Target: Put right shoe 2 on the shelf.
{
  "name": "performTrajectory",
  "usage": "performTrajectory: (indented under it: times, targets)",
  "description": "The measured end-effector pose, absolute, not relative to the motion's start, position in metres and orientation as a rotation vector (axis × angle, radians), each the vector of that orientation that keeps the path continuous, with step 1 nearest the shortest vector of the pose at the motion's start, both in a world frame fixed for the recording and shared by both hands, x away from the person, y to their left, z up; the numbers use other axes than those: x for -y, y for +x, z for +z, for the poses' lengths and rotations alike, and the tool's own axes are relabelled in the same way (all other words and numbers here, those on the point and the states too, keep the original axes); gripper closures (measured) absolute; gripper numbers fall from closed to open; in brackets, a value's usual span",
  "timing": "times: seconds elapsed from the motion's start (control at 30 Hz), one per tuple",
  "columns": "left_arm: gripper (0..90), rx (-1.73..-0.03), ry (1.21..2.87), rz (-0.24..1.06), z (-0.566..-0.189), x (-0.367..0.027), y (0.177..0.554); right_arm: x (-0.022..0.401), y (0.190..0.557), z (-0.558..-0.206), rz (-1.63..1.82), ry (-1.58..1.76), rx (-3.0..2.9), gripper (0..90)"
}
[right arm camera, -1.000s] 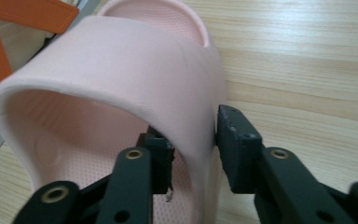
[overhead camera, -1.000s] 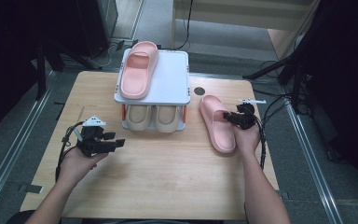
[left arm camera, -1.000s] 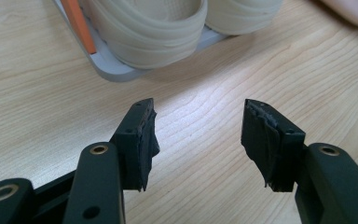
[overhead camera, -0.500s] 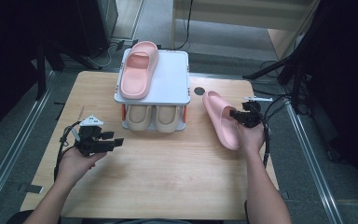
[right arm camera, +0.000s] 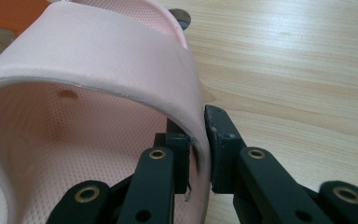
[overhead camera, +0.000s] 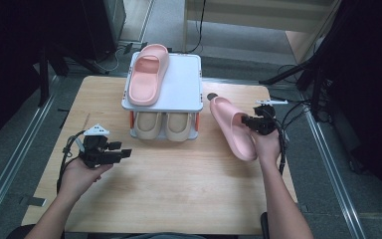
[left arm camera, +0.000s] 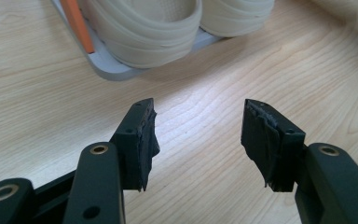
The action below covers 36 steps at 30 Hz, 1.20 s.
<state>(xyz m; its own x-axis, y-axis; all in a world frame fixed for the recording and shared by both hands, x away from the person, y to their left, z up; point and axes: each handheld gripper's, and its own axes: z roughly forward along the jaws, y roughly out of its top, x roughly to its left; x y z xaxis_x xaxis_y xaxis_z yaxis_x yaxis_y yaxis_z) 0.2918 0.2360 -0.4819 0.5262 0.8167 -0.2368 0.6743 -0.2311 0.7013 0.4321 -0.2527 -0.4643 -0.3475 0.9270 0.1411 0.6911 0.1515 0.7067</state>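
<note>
A pink slipper on the table's right is tipped onto its edge and partly lifted. My right gripper is shut on its strap; its jaws have just been closing with the strap between them. In the right gripper view the pads pinch the strap's edge. A second pink slipper lies on top of the white two-tier rack. A beige pair sits on the lower shelf. My left gripper is open over bare wood at the front left, with nothing between its jaws.
The beige slippers and the rack's orange post stand just beyond my left gripper. A small dark round hole is in the tabletop behind the held slipper. Cables trail off the table's right edge.
My right gripper has closed on the pink slipper's strap and risen, tipping the slipper up off the table. The left hand has stayed where it was.
</note>
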Motion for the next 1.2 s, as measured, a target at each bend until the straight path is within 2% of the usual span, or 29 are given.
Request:
performTrajectory:
  times: [0.4, 0.77, 1.2]
  targets:
    - [44.8, -1.206, 1.995, 0.221, -0.484, -0.234, 0.293, 0.242, 0.446, -0.423, 0.956, 1.521, -2.117, 81.4]
    - [44.7, -1.198, 2.000, 0.212, -0.485, -0.230, 0.292, 0.223, 0.466, -0.369, 0.931, 1.465, -2.124, 81.0]
    - [44.5, -1.174, 2.017, 0.206, -0.485, -0.228, 0.291, 0.168, 0.495, -0.337, 0.920, 1.421, -2.137, 80.6]
